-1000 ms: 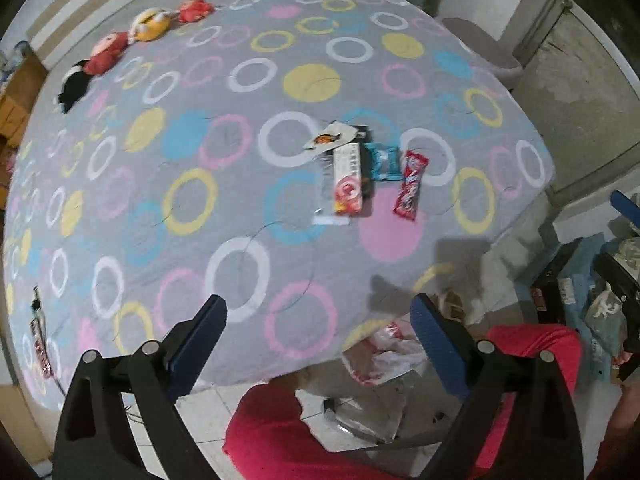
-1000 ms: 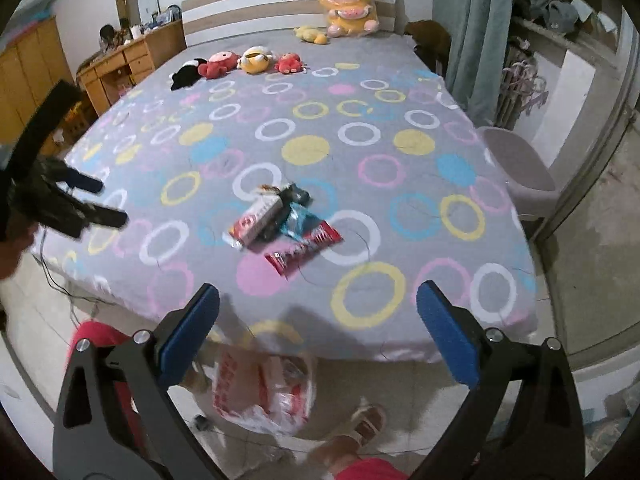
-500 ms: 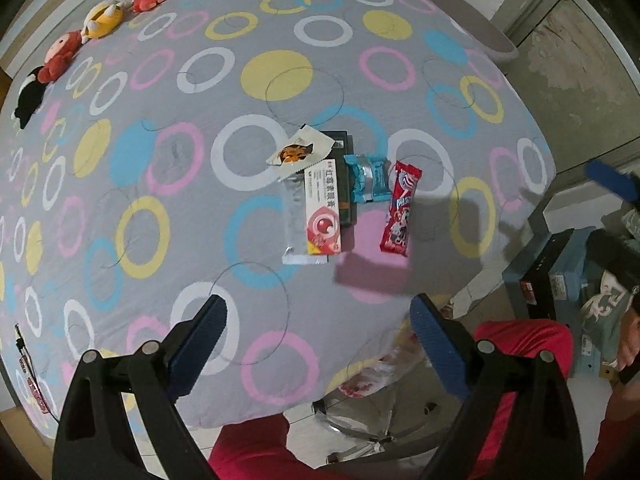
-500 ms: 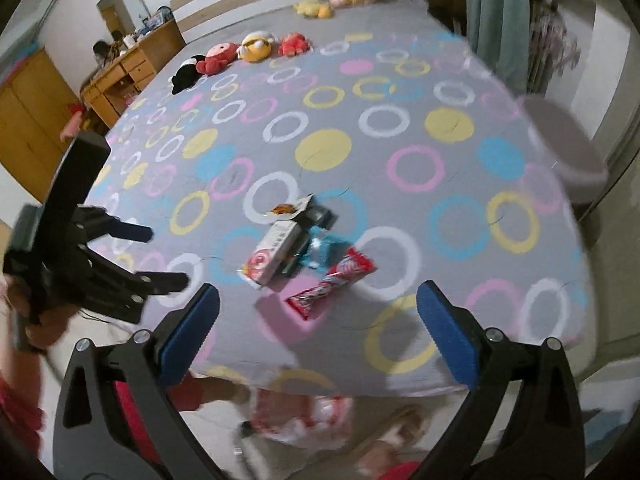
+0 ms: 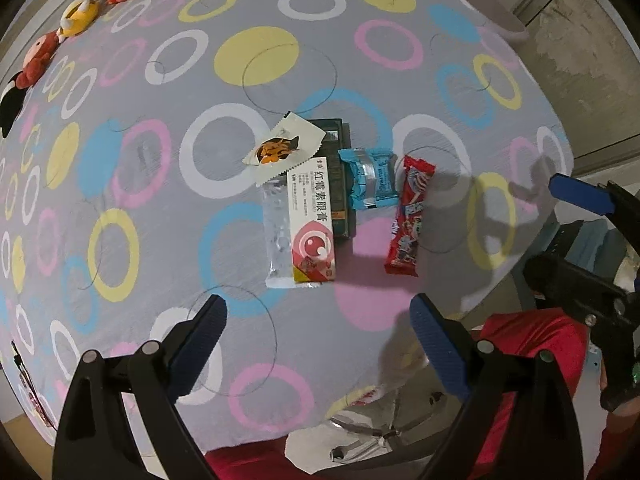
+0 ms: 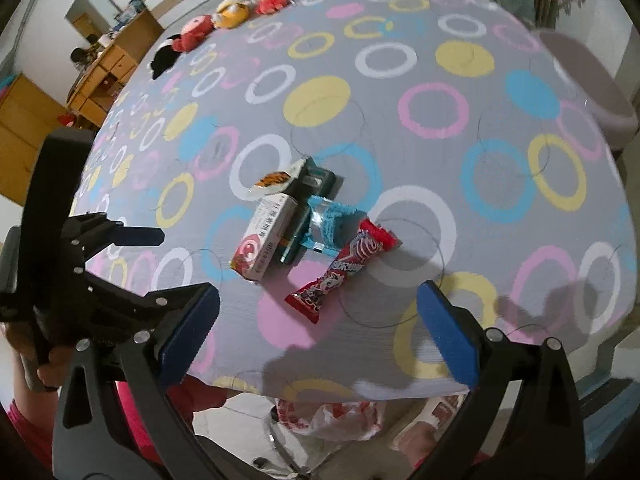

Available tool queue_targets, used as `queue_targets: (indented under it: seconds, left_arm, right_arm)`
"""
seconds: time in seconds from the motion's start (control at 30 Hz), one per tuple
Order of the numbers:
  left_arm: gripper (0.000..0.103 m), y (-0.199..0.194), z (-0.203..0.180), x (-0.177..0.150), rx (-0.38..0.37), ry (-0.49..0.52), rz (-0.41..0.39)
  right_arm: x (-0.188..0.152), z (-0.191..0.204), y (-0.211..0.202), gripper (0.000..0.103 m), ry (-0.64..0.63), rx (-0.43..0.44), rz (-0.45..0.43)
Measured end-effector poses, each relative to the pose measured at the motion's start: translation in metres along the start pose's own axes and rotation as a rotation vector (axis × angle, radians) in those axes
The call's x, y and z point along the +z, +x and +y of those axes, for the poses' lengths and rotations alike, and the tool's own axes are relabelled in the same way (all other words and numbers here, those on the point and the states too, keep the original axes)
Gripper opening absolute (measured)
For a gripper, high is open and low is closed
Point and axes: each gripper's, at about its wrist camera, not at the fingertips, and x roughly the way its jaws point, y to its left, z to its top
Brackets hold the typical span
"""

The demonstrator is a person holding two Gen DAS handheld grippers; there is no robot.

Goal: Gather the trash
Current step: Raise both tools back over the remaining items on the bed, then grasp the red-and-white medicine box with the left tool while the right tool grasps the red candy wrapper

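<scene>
Hovering over bed (image 5: 120, 184), nothing gripped | left gripper (image 5: 318, 330) fingers spread wide, empty; right gripper (image 6: 318, 316) likewise | trash clustered mid-bed: red wrapper (image 6: 342, 270) nearest right gripper, touching blue wrapper (image 6: 326, 222); box (image 5: 312, 222) alongside | advising straddling red wrapper across its narrow width, pressing into sheet before closing | bag (image 6: 332, 416) waiting on floor below bed edge

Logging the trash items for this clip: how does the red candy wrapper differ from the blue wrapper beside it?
The red candy wrapper is long and narrow; the blue wrapper is short and squarish. The red candy wrapper lies alone on the bedspread, while the blue wrapper overlaps the dark box. The red one lies nearer the bed's edge. Both are crinkled, lie flat, and neither is held.
</scene>
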Motion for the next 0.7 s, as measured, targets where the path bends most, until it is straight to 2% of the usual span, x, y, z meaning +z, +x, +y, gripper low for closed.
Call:
queue_targets:
  seconds: [0.3, 0.43, 0.67, 0.7]
  left_arm:
    - [0.088, 0.032, 0.005, 0.01, -0.023, -0.018, 0.033]
    - [0.081, 0.044, 0.006, 0.014, -0.034, -0.01, 0.047]
    - [0.08, 0.057, 0.009, 0.024, -0.039, -0.019, 0.044]
    - [0.076, 0.058, 0.009, 0.025, -0.042, -0.019, 0.043]
  right_arm:
    - [0.008, -0.017, 0.04, 0.096, 0.066, -0.009, 0.062]
    - [0.011, -0.022, 0.056, 0.096, 0.096, 0.009, 0.091]
    - [0.016, -0.037, 0.086, 0.096, 0.17, 0.004, 0.123]
    - [0.016, -0.038, 0.089, 0.096, 0.174, 0.004, 0.125]
